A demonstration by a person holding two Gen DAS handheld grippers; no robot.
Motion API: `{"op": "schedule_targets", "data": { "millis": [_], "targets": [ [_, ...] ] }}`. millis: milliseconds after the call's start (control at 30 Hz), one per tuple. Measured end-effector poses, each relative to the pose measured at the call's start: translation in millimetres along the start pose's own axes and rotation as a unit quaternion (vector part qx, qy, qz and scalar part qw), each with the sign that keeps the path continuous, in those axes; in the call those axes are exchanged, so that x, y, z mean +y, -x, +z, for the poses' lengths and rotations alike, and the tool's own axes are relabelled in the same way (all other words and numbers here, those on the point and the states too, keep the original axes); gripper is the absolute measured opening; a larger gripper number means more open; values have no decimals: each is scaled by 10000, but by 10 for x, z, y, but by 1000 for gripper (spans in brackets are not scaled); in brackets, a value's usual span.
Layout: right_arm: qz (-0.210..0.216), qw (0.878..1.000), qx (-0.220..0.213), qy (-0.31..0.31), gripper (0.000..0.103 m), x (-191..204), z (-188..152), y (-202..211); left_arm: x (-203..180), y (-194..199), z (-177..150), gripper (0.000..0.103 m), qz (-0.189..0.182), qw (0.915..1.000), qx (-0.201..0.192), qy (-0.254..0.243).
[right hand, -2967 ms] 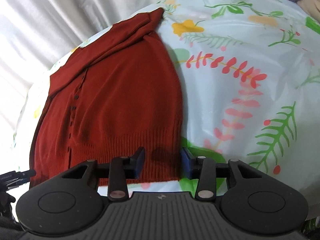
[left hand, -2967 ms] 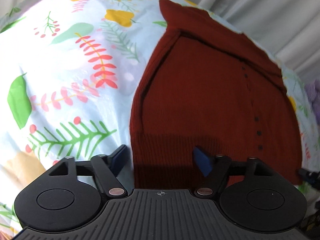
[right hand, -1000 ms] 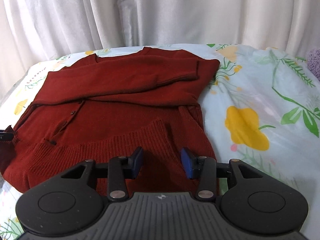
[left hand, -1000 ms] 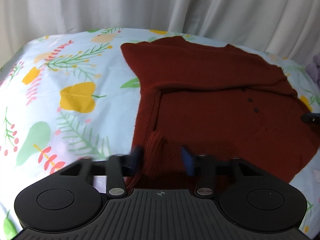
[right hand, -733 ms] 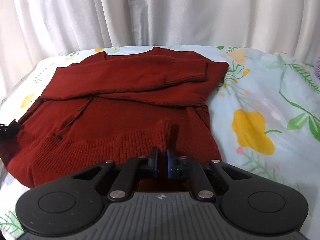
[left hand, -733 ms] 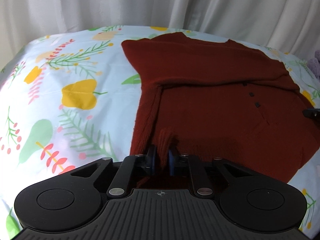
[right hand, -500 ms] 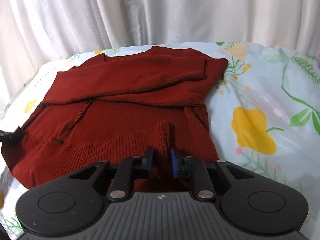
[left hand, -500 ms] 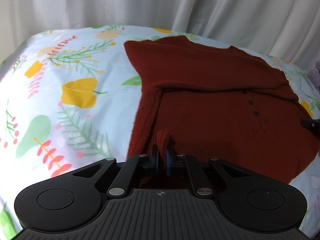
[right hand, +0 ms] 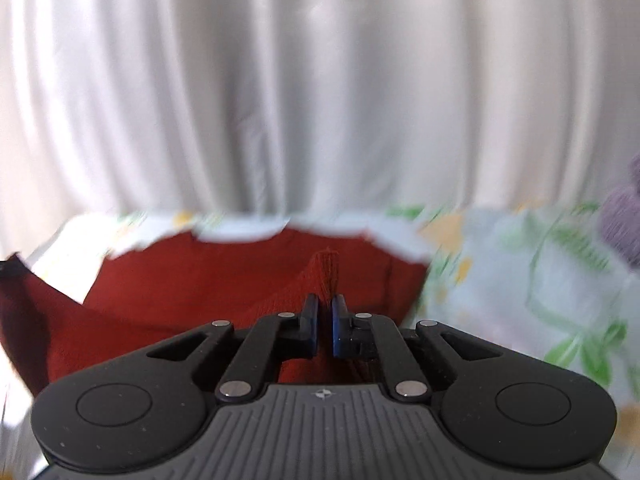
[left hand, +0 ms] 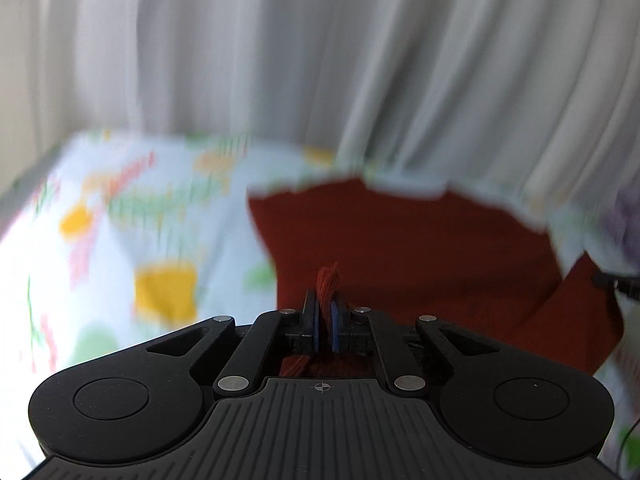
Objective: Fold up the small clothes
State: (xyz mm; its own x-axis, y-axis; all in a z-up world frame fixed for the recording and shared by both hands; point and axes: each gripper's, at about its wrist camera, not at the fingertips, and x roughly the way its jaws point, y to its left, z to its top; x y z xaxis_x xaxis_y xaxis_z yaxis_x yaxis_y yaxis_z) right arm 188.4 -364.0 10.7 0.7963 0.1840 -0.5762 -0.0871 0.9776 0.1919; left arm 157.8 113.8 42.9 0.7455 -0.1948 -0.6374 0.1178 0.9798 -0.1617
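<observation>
Pinching the hem, our left gripper [left hand: 325,312] is clamped on one red cardigan [left hand: 420,248], whose body stretches ahead toward the curtain [left hand: 280,60] across the floral sheet [left hand: 120,240]. Right view: our right gripper [right hand: 325,316] nips that one cardigan's hem too, neither hand nearer.

This looks like a home bedroom. A bed [left hand: 120,240] wears a pale sheet printed with blurred leaves and yellow flowers, white pleated curtains [right hand: 320,100] hang close behind it, and something soft and purple [right hand: 624,224], perhaps a plush toy, sits at the bed's edge.
</observation>
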Motion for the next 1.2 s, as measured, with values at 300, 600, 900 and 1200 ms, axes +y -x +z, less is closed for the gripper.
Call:
{"op": "schedule_targets", "data": {
  "millis": [300, 600, 900, 1200],
  "targets": [
    [-726, 9926, 869, -449, 7, -161, 78, -1057, 70, -1152, 576, 8, 289, 9989, -221, 310],
    [-859, 9911, 1011, 61, 13, -69, -39, -1118, 201, -1520, 188, 40, 151, 9989, 445, 84],
    [-878, 9946, 480, 290, 5, 73, 128, -913, 119, -1386, 254, 7, 58, 9989, 373, -281],
    [-1228, 9911, -463, -213, 5, 77, 803, -1022, 69, -1136, 1063, 7, 101, 9965, -830, -54]
  ]
}}
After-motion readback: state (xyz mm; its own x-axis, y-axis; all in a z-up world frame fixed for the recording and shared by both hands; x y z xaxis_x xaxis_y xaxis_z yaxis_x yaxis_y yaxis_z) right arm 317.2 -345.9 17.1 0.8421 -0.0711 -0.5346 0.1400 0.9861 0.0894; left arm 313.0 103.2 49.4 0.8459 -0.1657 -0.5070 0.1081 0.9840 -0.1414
